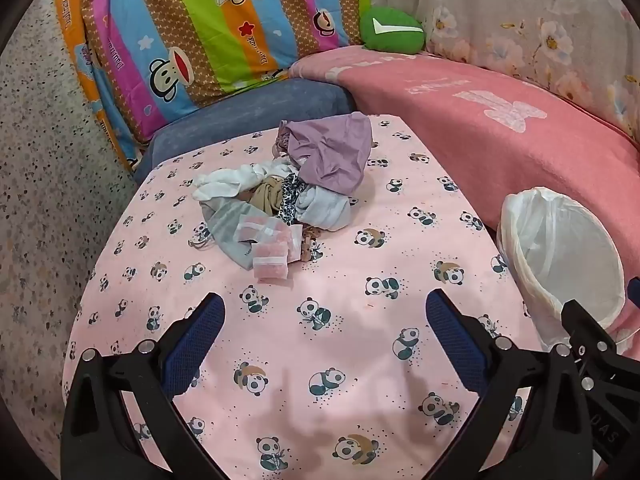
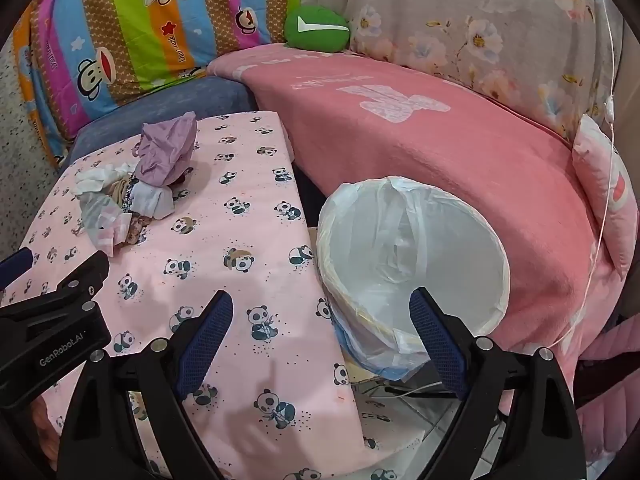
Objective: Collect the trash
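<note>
A panda-print pink surface carries a heap of crumpled wrappers and rags near its far end, its long axis running from the near left to the purple piece at far right. The lined bin stands just beside the surface's right edge, mouth tilted toward the cameras. The left gripper and right gripper both hover wide open, holding nothing.

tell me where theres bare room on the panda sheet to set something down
Free: the near stretch of panda sheet between the left gripper and the clothes pile, and the strip between pile and lined bin. Crowded: the far-left part, under the pile and pink packets.
</note>
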